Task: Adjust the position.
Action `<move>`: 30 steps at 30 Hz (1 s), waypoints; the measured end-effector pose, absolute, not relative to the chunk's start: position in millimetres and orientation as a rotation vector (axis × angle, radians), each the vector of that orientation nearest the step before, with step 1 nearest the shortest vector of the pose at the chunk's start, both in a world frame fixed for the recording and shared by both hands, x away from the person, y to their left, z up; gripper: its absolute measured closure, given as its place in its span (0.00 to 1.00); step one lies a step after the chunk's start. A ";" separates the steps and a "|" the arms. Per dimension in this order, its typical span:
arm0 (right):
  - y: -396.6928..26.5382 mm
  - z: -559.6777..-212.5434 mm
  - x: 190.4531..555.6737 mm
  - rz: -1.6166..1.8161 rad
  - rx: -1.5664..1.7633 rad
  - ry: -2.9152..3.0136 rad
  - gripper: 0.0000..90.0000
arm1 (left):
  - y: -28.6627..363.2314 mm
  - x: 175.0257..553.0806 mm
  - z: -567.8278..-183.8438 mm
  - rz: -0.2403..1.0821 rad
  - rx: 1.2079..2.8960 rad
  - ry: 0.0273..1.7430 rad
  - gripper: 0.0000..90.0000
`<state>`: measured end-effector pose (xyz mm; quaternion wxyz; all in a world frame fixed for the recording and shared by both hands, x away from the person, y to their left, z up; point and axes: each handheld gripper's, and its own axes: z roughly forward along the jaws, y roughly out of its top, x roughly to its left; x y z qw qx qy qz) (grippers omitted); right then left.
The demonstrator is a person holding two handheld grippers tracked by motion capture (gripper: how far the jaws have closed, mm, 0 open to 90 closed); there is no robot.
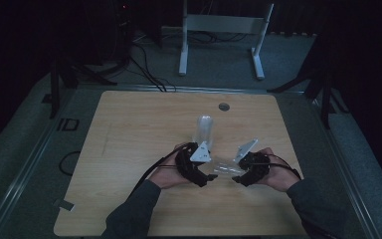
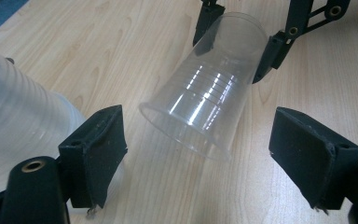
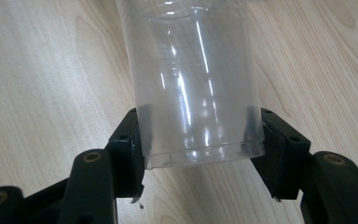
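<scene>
1. Holding a clear plastic cup (image 3: 198,84) by its base, the right gripper (image 1: 238,178) is seen with both pads pressed against the cup's lower wall; the cup is carried tilted above the wooden table (image 1: 129,134), its open mouth turned toward the left gripper (image 1: 209,178).
2. In the left gripper view, the same cup (image 2: 205,93) lies between and beyond the two black pads, which stand wide apart and touch nothing; nothing is held by the left gripper.
3. A stack of clear cups (image 1: 204,128) stands upright on the table just behind the two grippers; its ribbed wall is seen at the left edge of the left gripper view (image 2: 14,112).
4. The step in hand is judged to be a single cup, separate from the stack, being presented mouth-first to the free gripper.
5. The next move is judged to call for the left pads to be brought around the rim end and closed gently, since the thin wall is likely to buckle under a hard squeeze; release by the right gripper should be delayed until that grip is secure.
</scene>
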<state>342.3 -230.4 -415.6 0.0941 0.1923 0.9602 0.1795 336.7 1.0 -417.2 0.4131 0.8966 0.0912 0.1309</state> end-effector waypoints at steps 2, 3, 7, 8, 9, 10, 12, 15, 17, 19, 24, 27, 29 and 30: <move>-232.4 -416.7 342.8 0.533 0.595 2.836 0.46 | 1.1 336.7 -417.3 0.336 2.254 0.228 0.22; -233.4 -417.4 343.3 0.537 0.603 2.831 0.46 | 1.0 336.7 -417.5 0.339 2.252 0.233 0.22; -237.4 -419.6 345.0 0.552 0.656 2.804 0.46 | 1.2 337.0 -417.6 0.349 2.248 0.248 0.23; -237.4 -419.6 345.0 0.552 0.656 2.804 0.46 | 1.2 337.0 -417.6 0.349 2.248 0.248 0.24; -238.4 -419.9 345.3 0.552 0.674 2.797 0.46 | 1.3 337.1 -417.4 0.351 2.248 0.252 0.24; -240.2 -420.3 346.0 0.556 0.693 2.785 0.46 | 1.3 337.2 -417.3 0.352 2.248 0.255 0.24; -242.1 -420.6 346.8 0.561 0.719 2.770 0.46 | 1.3 337.3 -417.3 0.353 2.248 0.260 0.24; -244.0 -420.9 347.1 0.567 0.765 2.752 0.46 | 0.9 337.4 -418.1 0.356 2.248 0.264 0.24; -247.4 -421.7 348.3 0.574 0.813 2.722 0.46 | 0.7 337.6 -418.9 0.357 2.252 0.269 0.24; -249.4 -422.4 349.2 0.582 0.841 2.705 0.46 | 0.5 337.9 -419.9 0.356 2.252 0.272 0.25; -254.1 -425.3 350.3 0.592 0.895 2.674 0.46 | 0.4 337.7 -421.6 0.356 2.257 0.282 0.25; -255.8 -426.8 350.6 0.601 0.920 2.659 0.46 | 0.1 337.0 -422.1 0.361 2.253 0.290 0.25; -258.3 -428.1 351.0 0.604 0.957 2.630 0.46 | -0.3 336.4 -422.4 0.365 2.255 0.295 0.26; -258.6 -428.4 351.0 0.608 0.971 2.621 0.46 | -0.3 336.4 -422.5 0.365 2.256 0.296 0.26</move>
